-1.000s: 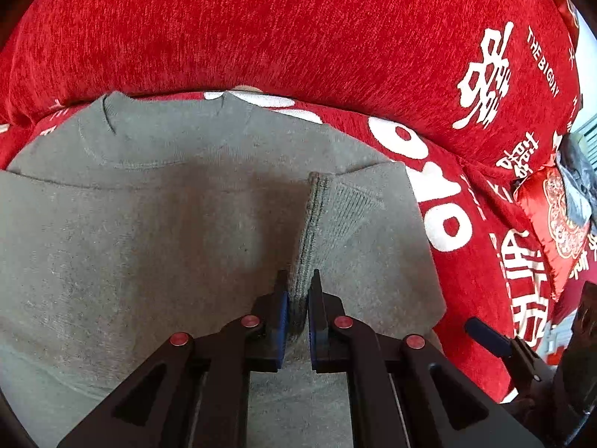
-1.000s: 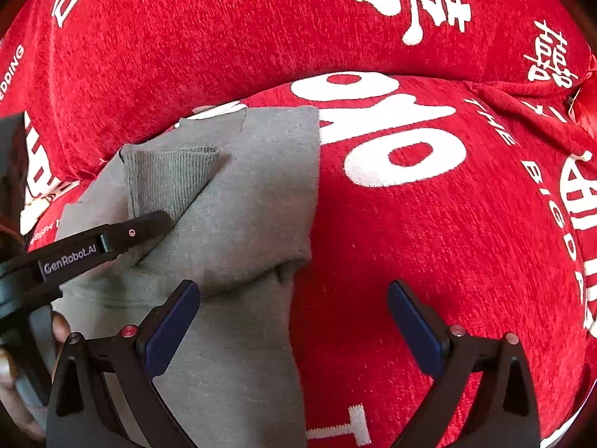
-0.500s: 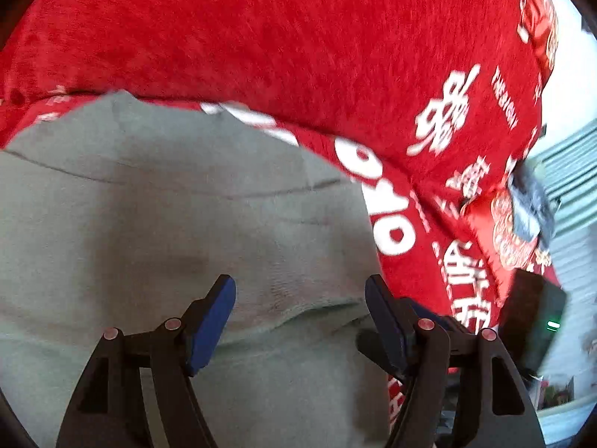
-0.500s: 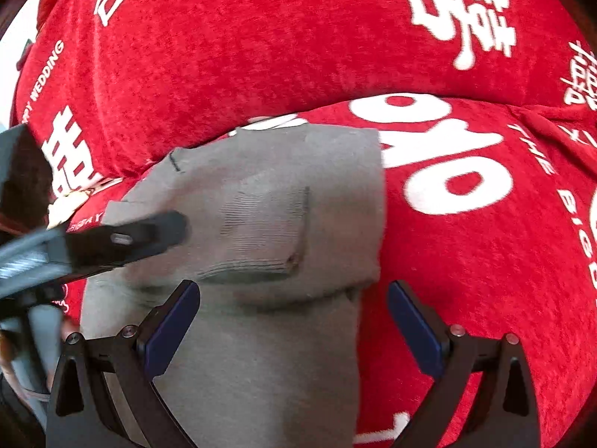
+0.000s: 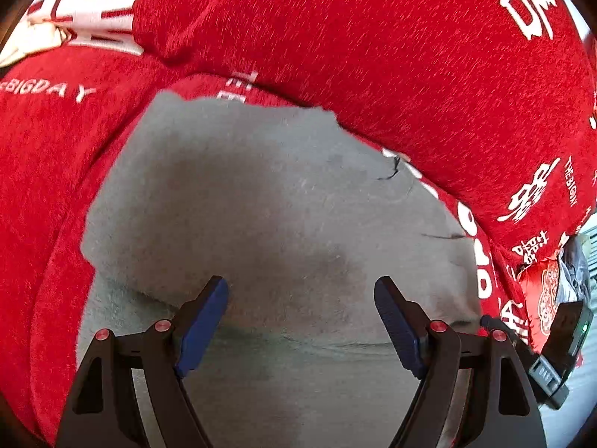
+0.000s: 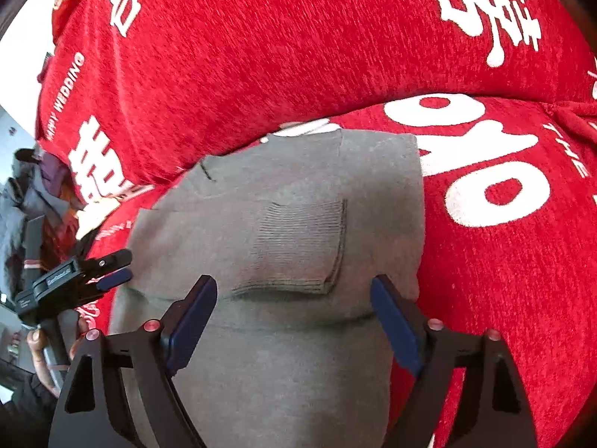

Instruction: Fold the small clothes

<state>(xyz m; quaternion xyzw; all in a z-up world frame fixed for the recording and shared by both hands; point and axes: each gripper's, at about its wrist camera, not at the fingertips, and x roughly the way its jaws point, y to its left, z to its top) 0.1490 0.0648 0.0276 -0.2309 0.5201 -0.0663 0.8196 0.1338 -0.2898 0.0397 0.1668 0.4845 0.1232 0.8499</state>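
Note:
A small grey knit sweater [image 5: 268, 205] lies flat on a red sofa seat, sleeves folded in over the body. In the right wrist view the sweater [image 6: 298, 373] shows a ribbed cuff [image 6: 302, 246] lying across its upper part. My left gripper [image 5: 302, 321] is open and empty, just above the sweater's middle. My right gripper [image 6: 294, 317] is open and empty, hovering over the sweater below the cuff. The left gripper also shows at the left of the right wrist view [image 6: 112, 268], beside the sweater's left edge.
The red sofa cover [image 6: 503, 261] with white lettering lies under the sweater. The red back cushion [image 5: 373, 56] rises right behind it. A red patterned pillow [image 5: 544, 298] and dark items sit at the far right. Room clutter [image 6: 26, 205] shows at far left.
My left gripper let go of the ribbed sleeve cuff, opened wide and swung left across the sweater. The cuff now lies flat on the sweater. My right gripper stayed open and shifted left over the sweater.

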